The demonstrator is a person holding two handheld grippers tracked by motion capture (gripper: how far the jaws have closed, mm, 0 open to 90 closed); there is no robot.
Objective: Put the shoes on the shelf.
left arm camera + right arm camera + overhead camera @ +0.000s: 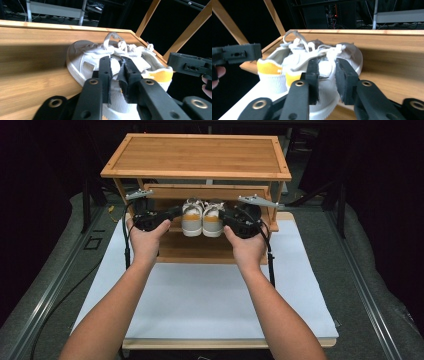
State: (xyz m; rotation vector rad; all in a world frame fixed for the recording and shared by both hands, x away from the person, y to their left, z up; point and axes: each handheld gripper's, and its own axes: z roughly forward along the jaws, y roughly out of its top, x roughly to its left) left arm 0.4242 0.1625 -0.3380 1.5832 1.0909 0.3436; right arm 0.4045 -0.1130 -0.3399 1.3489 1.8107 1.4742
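A pair of white sneakers with yellow heel patches stands on the lower shelf (195, 249) of a bamboo rack. My left gripper (176, 213) comes in from the left, and its jaws pinch the side wall of the left shoe (192, 221). In the left gripper view, the pads (105, 67) squeeze the white upper of that shoe (83, 56) near the laces. My right gripper (223, 216) comes in from the right, shut on the side of the right shoe (213, 223). In the right gripper view, the white upper of that shoe (353, 53) sits between the pads (343, 75).
The rack's top board (197, 155) overhangs the shoes, with a middle shelf (205, 191) just above them. Slanted bamboo legs (186, 35) rise at the shelf ends. The rack stands on a white board (200, 295), with grey floor and a metal rail (55, 280) to the sides.
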